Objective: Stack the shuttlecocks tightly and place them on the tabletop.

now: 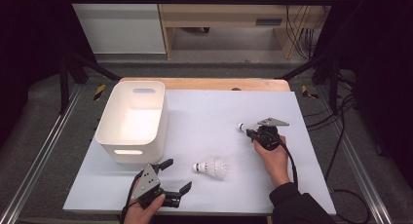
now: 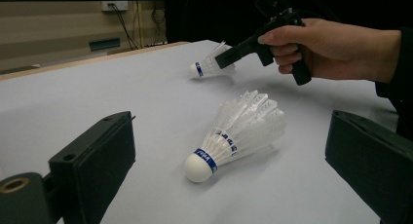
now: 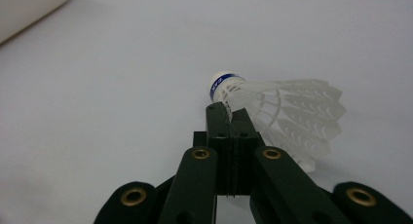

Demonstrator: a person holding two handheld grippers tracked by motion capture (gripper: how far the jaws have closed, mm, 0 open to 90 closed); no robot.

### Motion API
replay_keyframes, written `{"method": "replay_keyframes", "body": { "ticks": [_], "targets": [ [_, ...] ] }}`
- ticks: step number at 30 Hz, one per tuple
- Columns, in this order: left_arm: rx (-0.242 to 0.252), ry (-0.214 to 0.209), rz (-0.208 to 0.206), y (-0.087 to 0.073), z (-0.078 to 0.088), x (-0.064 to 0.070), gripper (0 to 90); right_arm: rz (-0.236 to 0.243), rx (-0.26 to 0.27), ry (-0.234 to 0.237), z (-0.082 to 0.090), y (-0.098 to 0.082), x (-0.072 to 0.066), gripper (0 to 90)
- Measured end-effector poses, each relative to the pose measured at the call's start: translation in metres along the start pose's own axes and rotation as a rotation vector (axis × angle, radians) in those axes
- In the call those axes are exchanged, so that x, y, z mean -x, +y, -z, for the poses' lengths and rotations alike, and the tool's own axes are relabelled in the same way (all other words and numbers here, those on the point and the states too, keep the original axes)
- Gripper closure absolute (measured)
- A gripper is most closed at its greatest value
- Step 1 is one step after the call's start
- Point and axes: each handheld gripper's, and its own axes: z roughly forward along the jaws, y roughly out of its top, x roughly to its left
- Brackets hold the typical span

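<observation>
At right gripper (image 3: 229,119): clenched on far shuttlecock's (image 3: 272,107) feathers.
Left gripper (image 1: 176,176): released; near shuttlecock (image 2: 234,131) lies between jaws, untouched.

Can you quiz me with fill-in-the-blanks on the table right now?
1. The right gripper has its jaws ____ on a shuttlecock.
2. The left gripper has its jaws ____.
3. The second shuttlecock lies on the ____.
4. The white bin holds ____ shuttlecocks.

Missing words: shut; open; table; no
</observation>
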Motion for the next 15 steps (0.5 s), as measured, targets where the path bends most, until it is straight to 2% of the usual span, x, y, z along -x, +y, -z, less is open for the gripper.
{"method": "replay_keyframes", "body": {
  "ticks": [6, 9, 11, 15],
  "targets": [
    [0.002, 0.004, -0.001, 0.0, 0.001, 0.0, 4.0, 0.05, 0.017, 0.073, 0.025, 0.004, -0.013, 90.0],
    [0.005, 0.009, -0.001, 0.001, 0.002, -0.001, 4.0, 0.061, 0.036, 0.13, 0.038, 0.001, -0.02, 90.0],
    [0.007, 0.012, 0.003, 0.0, 0.002, -0.001, 4.0, 0.084, 0.027, 0.142, 0.044, -0.002, -0.025, 90.0],
    [0.01, 0.016, 0.002, 0.001, 0.003, -0.001, 4.0, 0.084, 0.049, 0.172, 0.058, -0.011, -0.028, 90.0]
  ]
}}
